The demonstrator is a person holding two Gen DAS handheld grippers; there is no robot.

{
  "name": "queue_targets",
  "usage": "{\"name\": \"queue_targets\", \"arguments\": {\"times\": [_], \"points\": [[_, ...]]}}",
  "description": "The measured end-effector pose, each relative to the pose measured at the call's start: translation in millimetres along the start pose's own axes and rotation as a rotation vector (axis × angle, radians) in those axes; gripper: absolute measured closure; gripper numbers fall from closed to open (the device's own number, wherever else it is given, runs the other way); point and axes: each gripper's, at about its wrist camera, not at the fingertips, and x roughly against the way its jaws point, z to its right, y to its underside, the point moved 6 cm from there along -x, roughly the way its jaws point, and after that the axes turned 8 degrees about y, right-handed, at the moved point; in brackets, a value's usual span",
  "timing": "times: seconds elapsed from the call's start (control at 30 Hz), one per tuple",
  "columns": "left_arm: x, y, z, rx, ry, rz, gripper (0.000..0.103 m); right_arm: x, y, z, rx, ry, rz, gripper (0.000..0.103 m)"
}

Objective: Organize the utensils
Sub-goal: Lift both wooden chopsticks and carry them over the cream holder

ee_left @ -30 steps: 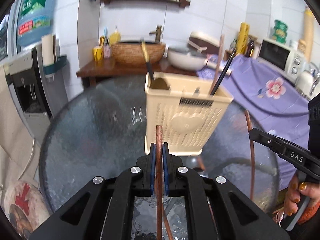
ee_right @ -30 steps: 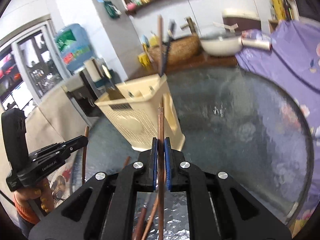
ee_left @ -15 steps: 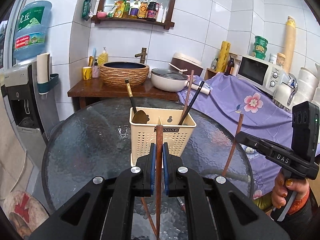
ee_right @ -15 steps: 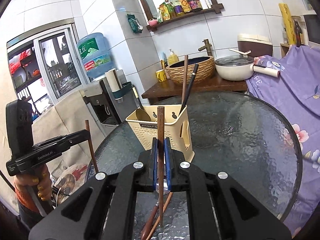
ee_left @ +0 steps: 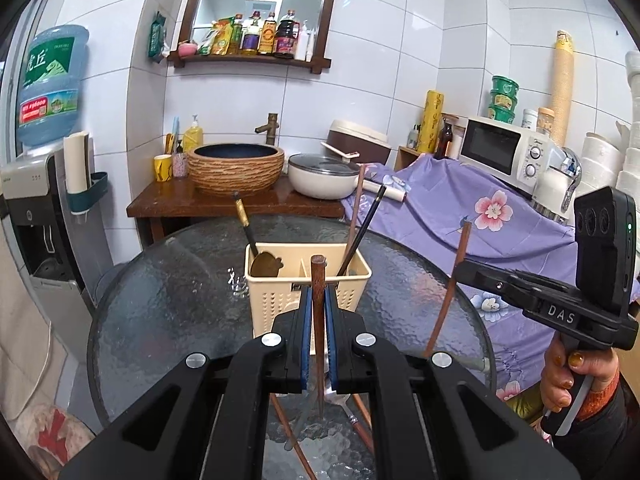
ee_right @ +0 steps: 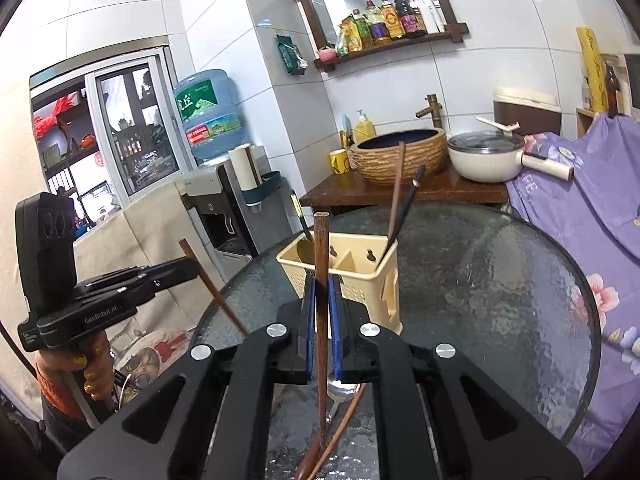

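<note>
My left gripper [ee_left: 319, 304] is shut on a brown wooden chopstick [ee_left: 318, 280] held upright. My right gripper [ee_right: 321, 300] is shut on another brown chopstick [ee_right: 321, 248], also upright. Both are raised above the round glass table [ee_left: 168, 304], in front of the cream utensil basket [ee_left: 272, 304], which also shows in the right wrist view [ee_right: 360, 280]. The basket holds a dark spoon [ee_left: 264, 266] in its left compartment and two chopsticks [ee_left: 356, 224] in the right. More chopsticks and a metal spoon [ee_left: 340, 400] lie on the glass under the grippers.
A wooden side table with a woven basin [ee_left: 236, 172] and a white pot [ee_left: 320, 178] stands behind the glass table. A purple-covered counter [ee_left: 480, 216] with a microwave [ee_left: 504, 152] is at right. A water dispenser [ee_left: 28, 208] stands at left.
Both grippers have lifted up and back from the basket, each still holding its chopstick. The basket now looks smaller and farther, and the view has tilted up to the wall shelf.
</note>
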Motion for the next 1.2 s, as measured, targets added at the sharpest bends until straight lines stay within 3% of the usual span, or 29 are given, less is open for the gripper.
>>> {"name": "queue_targets", "arguments": {"times": [0.3, 0.47, 0.77, 0.9, 1.2], "points": [[-0.5, -51.9, 10.0, -0.041, 0.023, 0.028, 0.096, 2.0, -59.3, -15.9, 0.039, -0.007, 0.048, 0.096], [0.3, -102.5, 10.2, -0.044, 0.024, 0.060, 0.096, -0.1, -108.5, -24.9, 0.052, 0.014, 0.093, 0.096], [-3.5, -181.2, 1.7, -0.049, -0.070, 0.149, 0.096, -19.3, -173.9, -25.2, 0.044, 0.100, 0.176, 0.096], [-30.2, -175.7, -10.0, -0.030, -0.095, 0.124, 0.096, -40.5, -169.9, -14.5, 0.029, 0.147, 0.182, 0.096], [-87.8, -119.6, -35.2, 0.030, -0.111, 0.008, 0.096, -90.9, -115.9, 10.5, -0.007, 0.187, 0.104, 0.096]]}}
